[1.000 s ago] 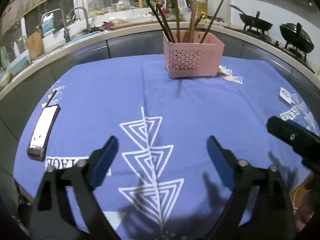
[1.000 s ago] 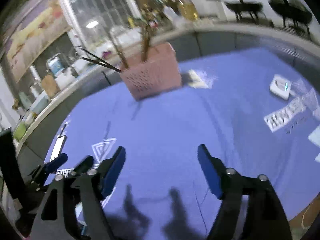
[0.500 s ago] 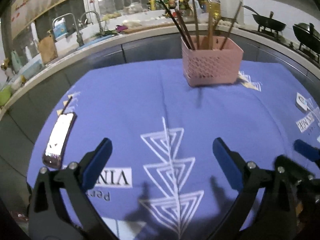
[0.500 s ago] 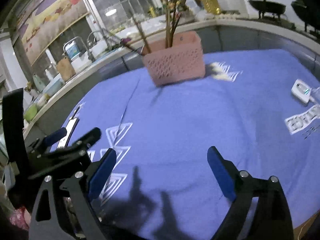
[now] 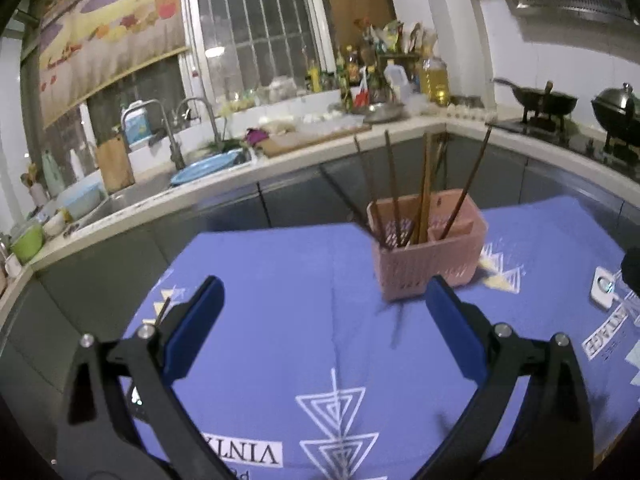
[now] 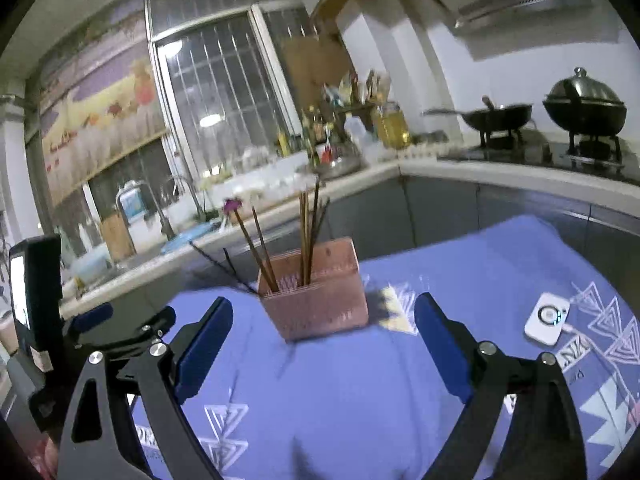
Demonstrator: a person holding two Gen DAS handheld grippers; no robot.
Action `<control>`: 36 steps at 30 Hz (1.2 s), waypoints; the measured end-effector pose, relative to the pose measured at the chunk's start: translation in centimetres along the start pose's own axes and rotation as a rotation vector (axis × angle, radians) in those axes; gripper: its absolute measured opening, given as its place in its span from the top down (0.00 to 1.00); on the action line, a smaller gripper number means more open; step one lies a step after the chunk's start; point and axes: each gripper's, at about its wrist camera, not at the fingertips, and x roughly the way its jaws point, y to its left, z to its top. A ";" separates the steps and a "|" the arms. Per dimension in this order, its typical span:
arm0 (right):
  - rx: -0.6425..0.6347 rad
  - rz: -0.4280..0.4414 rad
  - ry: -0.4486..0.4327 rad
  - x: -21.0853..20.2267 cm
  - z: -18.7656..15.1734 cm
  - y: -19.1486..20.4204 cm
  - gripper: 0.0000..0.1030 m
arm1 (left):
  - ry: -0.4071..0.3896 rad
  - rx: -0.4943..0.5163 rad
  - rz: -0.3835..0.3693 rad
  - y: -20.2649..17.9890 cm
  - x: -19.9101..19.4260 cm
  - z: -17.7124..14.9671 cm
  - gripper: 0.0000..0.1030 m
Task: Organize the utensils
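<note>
Both grippers have risen and tipped up since a second ago, so counter and window now fill the upper half of each view. Left gripper (image 5: pixel 322 310) hangs over the blue cloth (image 5: pixel 280 280) with jaws spread wide and nothing between them; they were just opening. Right gripper (image 6: pixel 323 330) is likewise released and empty, its jaws also just widened, aimed at the basket (image 6: pixel 320 304). That pink basket stands upright on the cloth's far side, chopsticks (image 5: pixel 394 192) leaning out of it. From the right wrist, the left gripper's black frame blocks the cloth's left edge. A white device (image 6: pixel 547 319) lies on the cloth to the right, well apart from the basket. Behind, a sink (image 5: pixel 132 196) and two woks (image 6: pixel 500 116) sit on the counter; motion blur softens the bottles.
</note>
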 end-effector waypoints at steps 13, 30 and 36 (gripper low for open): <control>-0.025 0.009 0.017 -0.1 -0.3 0.8 0.12 | -0.019 -0.012 -0.039 0.0 -0.5 0.2 0.06; -0.036 0.032 0.060 0.7 -1.1 1.8 0.12 | -0.004 -0.025 -0.045 0.5 -0.7 -0.3 0.06; -0.023 0.035 0.081 1.0 -1.4 1.6 0.12 | 0.024 -0.027 -0.055 0.5 -0.1 -1.0 0.06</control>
